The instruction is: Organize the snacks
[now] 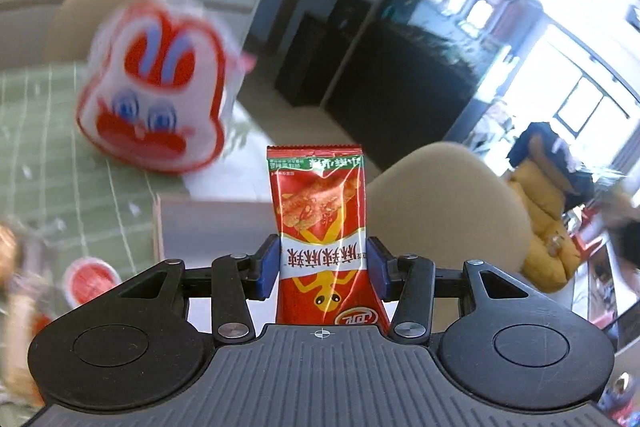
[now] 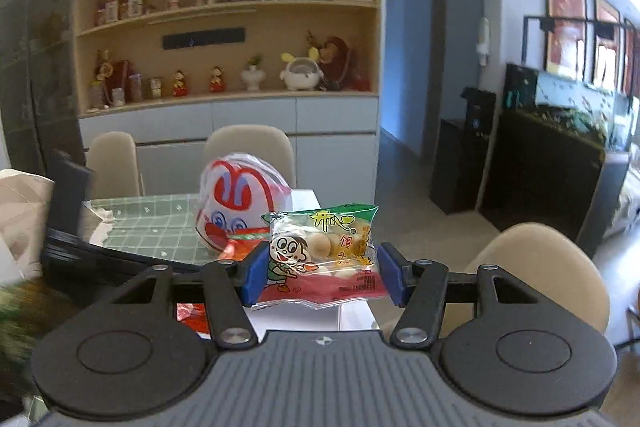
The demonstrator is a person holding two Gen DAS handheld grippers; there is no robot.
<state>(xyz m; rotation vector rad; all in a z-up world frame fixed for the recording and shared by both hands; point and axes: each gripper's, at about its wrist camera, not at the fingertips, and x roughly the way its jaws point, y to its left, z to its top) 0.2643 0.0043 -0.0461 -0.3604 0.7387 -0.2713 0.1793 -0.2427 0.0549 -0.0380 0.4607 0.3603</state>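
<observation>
My left gripper (image 1: pixel 323 269) is shut on a tall red snack packet (image 1: pixel 320 211) that stands upright between the blue pads, lifted above the table. My right gripper (image 2: pixel 320 273) is shut on a clear packet of small round biscuits (image 2: pixel 324 251) with a cartoon face, held sideways in the air. A large white and red rabbit-face bag (image 1: pixel 154 91) stands on the green checked tablecloth (image 1: pixel 36 163); in the right wrist view the rabbit-face bag (image 2: pixel 236 199) stands just beyond the biscuit packet. A pale box (image 1: pixel 208 223) lies below the red packet.
A small red-lidded tub (image 1: pixel 90 281) sits at the left on the cloth. Beige chairs (image 1: pixel 448 211) (image 2: pixel 248 151) ring the table. A dark open laptop-like object (image 2: pixel 68 203) stands at the left. Shelves with figurines (image 2: pixel 228 67) line the back wall; a dark cabinet with an aquarium (image 2: pixel 560 155) is at right.
</observation>
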